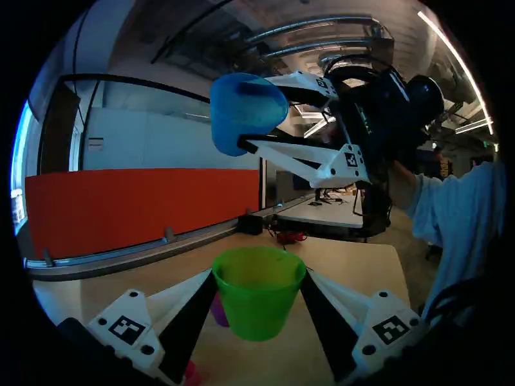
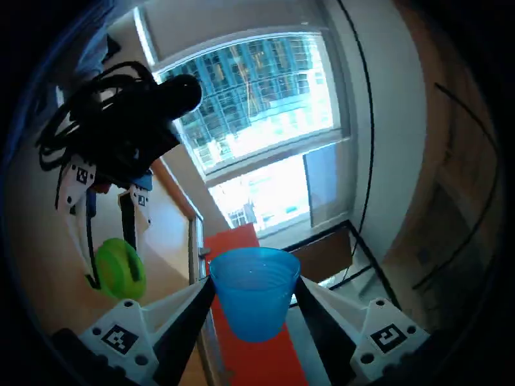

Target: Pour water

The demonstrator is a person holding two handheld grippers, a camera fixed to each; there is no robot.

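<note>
My left gripper [image 1: 257, 282] is shut on a green plastic cup [image 1: 257, 302], held upright just above a wooden table [image 1: 360, 257]. Higher up and farther off, my right gripper [image 1: 250, 114] is shut on a blue plastic cup [image 1: 235, 122] that lies tipped onto its side above the green one. In the right gripper view the blue cup [image 2: 254, 302] sits between my right gripper's [image 2: 254, 288] fingers, and the left gripper [image 2: 111, 262] with the green cup [image 2: 119, 269] appears at the left. No water stream is visible.
A person's light sleeve [image 1: 457, 219] reaches in from the right. A small purple object [image 1: 219, 313] stands on the table behind the green cup, and something pink [image 1: 192, 374] lies at the bottom edge. An orange wall panel [image 1: 141, 206] runs behind the table.
</note>
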